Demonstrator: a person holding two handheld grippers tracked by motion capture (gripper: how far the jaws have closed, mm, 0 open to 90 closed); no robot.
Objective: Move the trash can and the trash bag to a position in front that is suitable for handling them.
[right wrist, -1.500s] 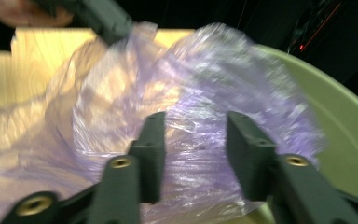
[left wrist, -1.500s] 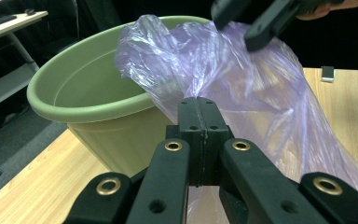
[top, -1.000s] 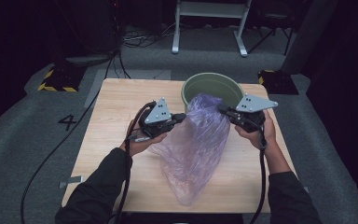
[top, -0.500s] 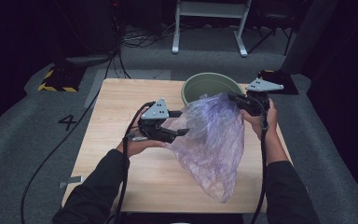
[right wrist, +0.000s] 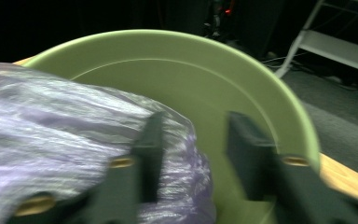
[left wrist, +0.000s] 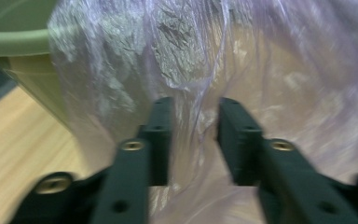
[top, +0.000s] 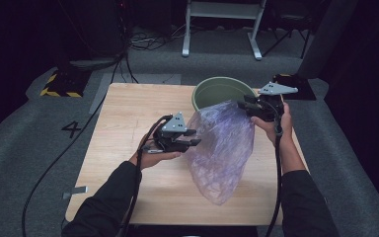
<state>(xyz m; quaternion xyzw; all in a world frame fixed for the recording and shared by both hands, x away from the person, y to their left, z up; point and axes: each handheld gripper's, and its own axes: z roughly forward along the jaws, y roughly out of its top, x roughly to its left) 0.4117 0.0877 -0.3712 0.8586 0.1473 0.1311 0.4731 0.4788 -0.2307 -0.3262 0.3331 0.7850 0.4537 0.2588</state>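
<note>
You work at a light wooden table (top: 128, 148) that stands on grey carpet (top: 29, 163). To your left the carpet bears a dark figure 4 (top: 72, 129), and a strip of grey tape (top: 75, 191) lies near the table's near corner. Farther off on that side sits a block with yellow and black hazard stripes (top: 59, 85). Ahead of you a white metal frame (top: 222, 24) stands on splayed feet, with loose cables (top: 148, 42) beside it. The room beyond is dark; the light falls mostly on the table.
</note>
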